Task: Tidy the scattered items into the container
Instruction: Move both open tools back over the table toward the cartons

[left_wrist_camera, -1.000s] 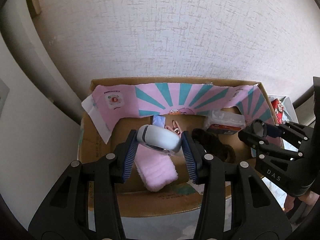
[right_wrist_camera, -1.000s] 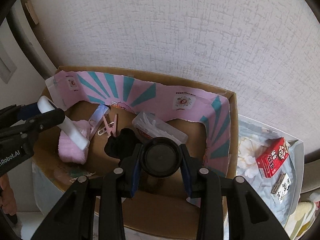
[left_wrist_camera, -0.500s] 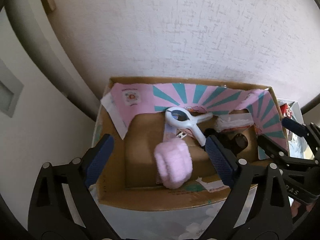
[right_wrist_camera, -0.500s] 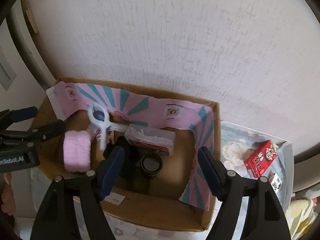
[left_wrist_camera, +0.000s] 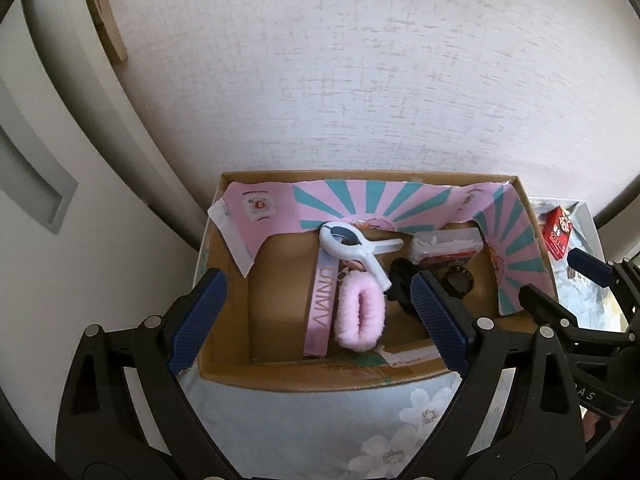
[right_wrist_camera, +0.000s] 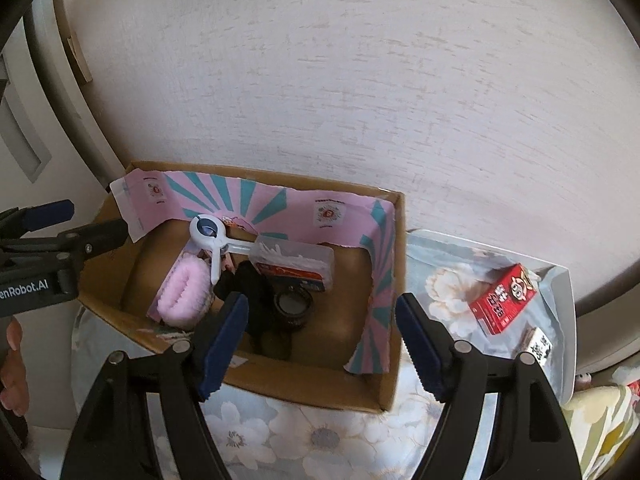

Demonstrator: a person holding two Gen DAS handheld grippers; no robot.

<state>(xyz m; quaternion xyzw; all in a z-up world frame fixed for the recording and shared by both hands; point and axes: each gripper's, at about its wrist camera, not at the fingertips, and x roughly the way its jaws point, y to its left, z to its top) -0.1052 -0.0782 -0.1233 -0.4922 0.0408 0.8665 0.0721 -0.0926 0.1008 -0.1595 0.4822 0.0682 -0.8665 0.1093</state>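
The left claw (left_wrist_camera: 316, 316) hangs over the left half of the cardboard box (left_wrist_camera: 320, 376) with its jaws spread wide and nothing between them. Below it, inside the box, lie a pink strip printed with letters (left_wrist_camera: 320, 308), a fluffy pink scrunchie (left_wrist_camera: 360, 312) and a large white clip (left_wrist_camera: 352, 244), the clip resting partly across the strip and against the pink-and-teal paper lining (left_wrist_camera: 360, 200). The clip sits on top of other things rather than flat on the floor of the box, so a knock to the box wall could tip it further; it looks unlikely to leave the box.

Toward the middle are a black scrunchie (right_wrist_camera: 248, 284), a clear plastic case with white contents (right_wrist_camera: 296, 260) and a small round black pot (right_wrist_camera: 294, 306), all close together. The right claw (right_wrist_camera: 322, 340) is also spread and empty, poised over the near right part of the box.

To the right, outside the box, a red carton (right_wrist_camera: 504, 300) and a small black-and-white packet (right_wrist_camera: 538, 346) lie on a pale tray (right_wrist_camera: 560, 280) on the floral cloth (right_wrist_camera: 300, 432). These look like what is left to tidy. The likely troubles come here: the carton's flat faces may slip from the pads if pinched near a corner, the tray could slide on the soft cloth when pressed, and swinging back, the right claw could catch the loose lining at the box's right wall and drag it or crumple it over the contents. The two claws are near one another and could collide.
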